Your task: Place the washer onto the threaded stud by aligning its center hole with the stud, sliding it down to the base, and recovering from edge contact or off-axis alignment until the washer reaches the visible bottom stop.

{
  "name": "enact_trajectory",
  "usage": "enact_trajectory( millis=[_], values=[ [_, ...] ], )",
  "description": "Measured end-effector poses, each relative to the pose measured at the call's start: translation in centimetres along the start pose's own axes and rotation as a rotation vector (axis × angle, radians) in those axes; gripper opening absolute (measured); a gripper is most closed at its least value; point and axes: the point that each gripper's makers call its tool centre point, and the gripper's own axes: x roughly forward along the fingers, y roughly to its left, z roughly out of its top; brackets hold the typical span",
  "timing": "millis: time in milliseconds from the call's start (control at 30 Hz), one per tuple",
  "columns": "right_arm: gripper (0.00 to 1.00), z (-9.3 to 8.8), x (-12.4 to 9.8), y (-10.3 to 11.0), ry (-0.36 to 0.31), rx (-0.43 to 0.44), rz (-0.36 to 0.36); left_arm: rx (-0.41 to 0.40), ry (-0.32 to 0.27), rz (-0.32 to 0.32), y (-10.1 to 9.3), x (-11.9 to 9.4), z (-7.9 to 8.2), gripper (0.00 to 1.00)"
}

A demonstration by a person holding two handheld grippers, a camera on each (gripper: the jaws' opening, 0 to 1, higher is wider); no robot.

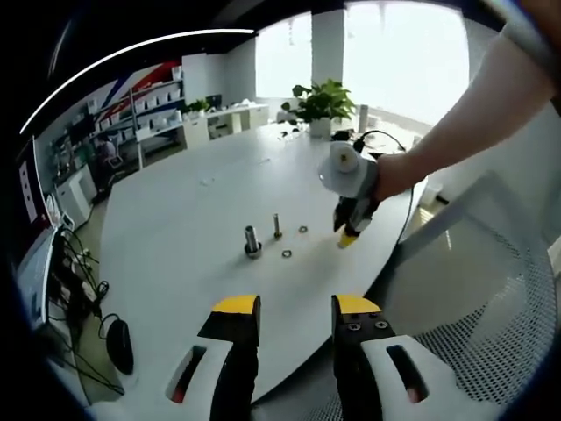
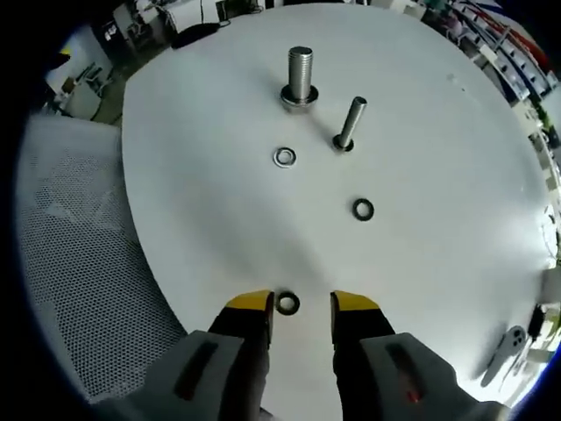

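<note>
Two threaded studs stand on the white round table [image 2: 219, 228]: a thick one [image 2: 300, 77] with a washer at its base, and a thin one [image 2: 350, 121]. A silver washer [image 2: 284, 158] and a dark washer [image 2: 363, 209] lie loose near them. A third small dark washer [image 2: 287, 303] lies flat on the table between the tips of my right gripper [image 2: 301, 303], which is open and not touching it. In the left gripper view, my left gripper [image 1: 296, 305] is open and empty over the table's near edge. The studs [image 1: 252, 240] are ahead of it, and a hand holds the right gripper [image 1: 349, 237] tip-down beside them.
A mesh chair [image 2: 79, 263] sits off the table's edge, also seen as mesh chair [image 1: 473, 307]. A potted plant [image 1: 320, 103] and a black cable [image 1: 386, 136] are at the table's far side. Shelves and desks line the room's left.
</note>
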Motion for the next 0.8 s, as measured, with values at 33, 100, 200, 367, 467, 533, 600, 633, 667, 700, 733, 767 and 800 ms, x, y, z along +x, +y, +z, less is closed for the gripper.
enact_trajectory(
  millis=[33, 100, 200, 367, 467, 533, 600, 633, 667, 700, 733, 767, 800],
  values=[
    [0.28, -0.1, 0.0, 0.1, 0.001, -0.001, 0.001, 0.003, 0.003, 0.000, 0.0, 0.0, -0.1, 0.30],
    [0.28, -0.1, 0.0, 0.3, 0.003, 0.004, 0.008, 0.008, 0.005, -0.003, -0.1, 0.0, -0.1, 0.30],
    [0.28, -0.5, 0.3, 0.5, 0.013, -0.003, 0.012, 0.010, 0.006, -0.002, -0.1, 0.0, -0.1, 0.30],
    [0.26, -0.5, 0.5, 0.7, 0.025, -0.004, 0.024, 0.005, 0.008, 0.004, 0.1, 0.0, -0.1, 0.30],
    [0.25, -0.6, 0.6, 0.7, 0.031, -0.032, 0.031, 0.003, 0.006, 0.003, 0.1, 0.0, -0.1, 0.30],
    [0.25, -0.7, 0.6, 0.7, 0.044, -0.070, 0.036, 0.004, 0.008, 0.003, 0.1, 0.0, -0.1, 0.30],
    [0.24, -0.8, 0.6, 0.7, 0.052, -0.080, 0.036, 0.003, 0.006, 0.002, 0.1, 0.1, -0.1, 0.30],
    [0.24, -0.8, 0.6, 0.7, 0.053, -0.077, 0.033, 0.003, 0.006, 0.003, 0.1, 0.1, -0.1, 0.30],
    [0.24, -0.8, 0.6, 0.8, 0.053, -0.079, 0.029, 0.002, 0.007, 0.002, 0.1, 0.1, -0.1, 0.30],
    [0.23, -0.8, 0.5, 1.0, 0.050, -0.100, 0.028, 0.002, 0.008, 0.001, 0.1, 0.1, -0.1, 0.30],
    [0.21, -0.7, 0.5, 1.2, 0.048, -0.121, 0.028, 0.003, 0.008, 0.001, 0.0, 0.1, -0.1, 0.30],
    [0.20, -0.7, 0.5, 1.4, 0.046, -0.145, 0.028, 0.004, 0.007, 0.001, 0.0, 0.1, -0.1, 0.30],
    [0.18, -0.7, 0.5, 1.4, 0.046, -0.149, 0.025, 0.004, 0.007, 0.001, 0.0, 0.1, -0.1, 0.30]
  ],
)
